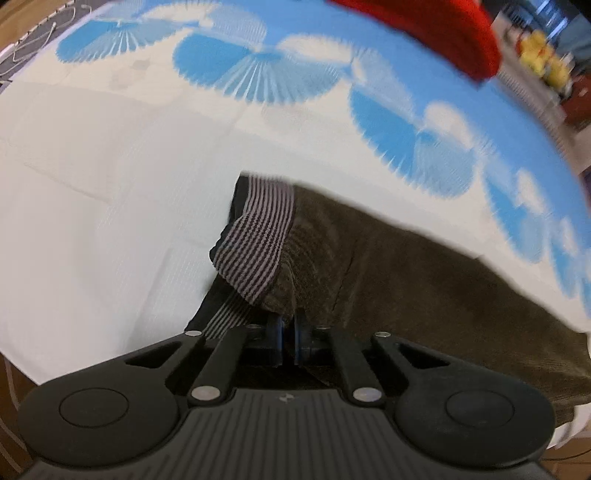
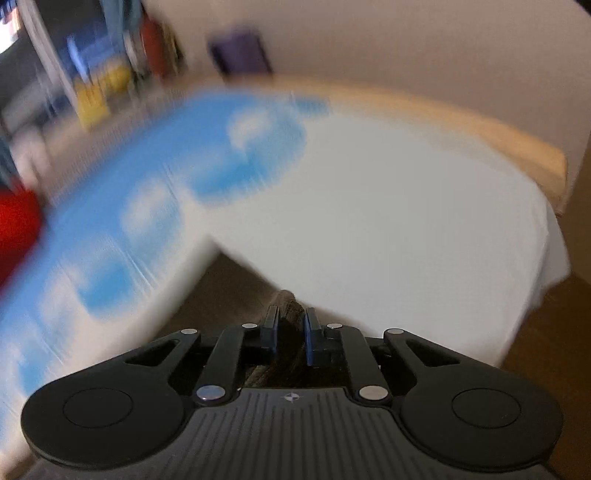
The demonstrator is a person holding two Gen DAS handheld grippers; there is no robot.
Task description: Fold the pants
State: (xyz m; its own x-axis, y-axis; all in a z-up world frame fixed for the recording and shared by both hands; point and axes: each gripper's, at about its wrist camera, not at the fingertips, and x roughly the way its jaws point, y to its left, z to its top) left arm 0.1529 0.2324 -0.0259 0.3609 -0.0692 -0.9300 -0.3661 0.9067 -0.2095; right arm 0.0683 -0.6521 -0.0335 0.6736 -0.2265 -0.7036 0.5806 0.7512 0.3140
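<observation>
Dark olive corduroy pants (image 1: 406, 277) with a grey-and-black striped waistband (image 1: 255, 236) lie on a white cloth with blue fan prints (image 1: 110, 184). My left gripper (image 1: 289, 332) is shut on the pants' fabric just below the waistband, its blue pads nearly touching. In the blurred right wrist view, my right gripper (image 2: 290, 325) is shut on a bunched ridge of the pants (image 2: 290, 301), lifted off the white cloth (image 2: 406, 221). More brown fabric (image 2: 229, 288) spreads left of the fingers.
A red object (image 1: 443, 33) lies at the cloth's far edge, also seen as the red object (image 2: 14, 221) at left. Yellow items (image 1: 543, 55) and clutter stand beyond. A wooden edge (image 2: 480, 125) borders the cloth at the right, near a pale wall.
</observation>
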